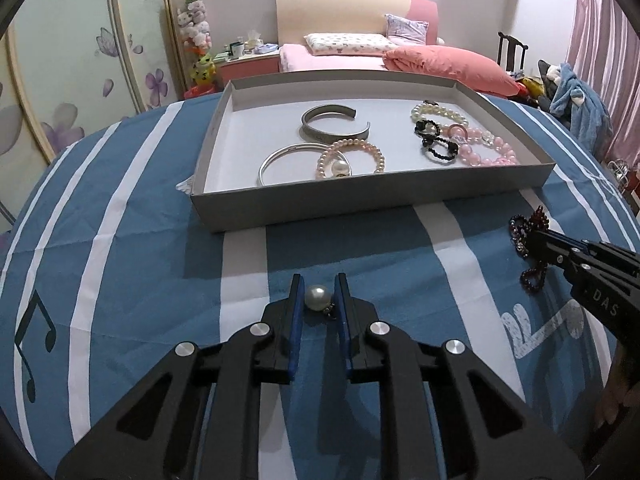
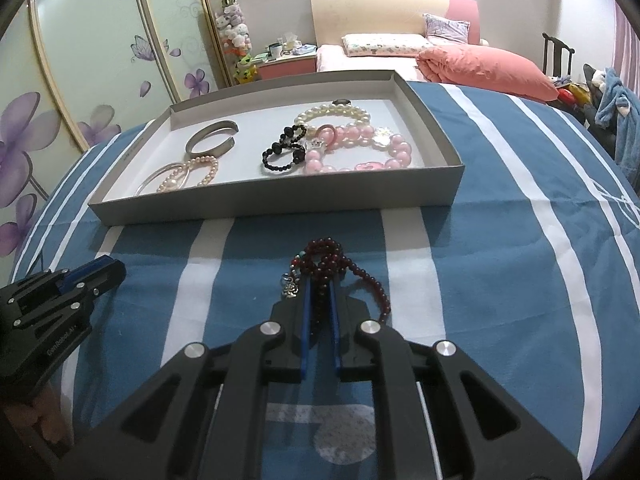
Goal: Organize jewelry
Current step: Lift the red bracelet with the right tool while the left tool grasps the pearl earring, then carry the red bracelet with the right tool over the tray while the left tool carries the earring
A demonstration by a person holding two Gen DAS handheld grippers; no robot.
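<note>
A grey cardboard tray (image 1: 360, 200) on the blue striped cloth holds a silver cuff (image 1: 334, 122), a thin silver bangle (image 1: 280, 162), pearl bracelets (image 1: 352, 156), black bead rings (image 1: 438, 148) and a pink bead bracelet (image 1: 488, 152). A loose pearl earring (image 1: 318, 298) lies on the cloth between my left gripper's (image 1: 318, 284) fingers, which stand slightly apart around it. My right gripper (image 2: 319, 286) is shut on a dark red bead bracelet (image 2: 328, 258) with a small silver charm (image 2: 290, 286). The tray also shows in the right wrist view (image 2: 280, 200).
The table is covered with a blue cloth with white stripes (image 1: 140, 240). Behind it stand a pink bed (image 1: 360, 52), a wardrobe with flower prints (image 1: 60, 80) and a chair with clothes (image 1: 568, 92).
</note>
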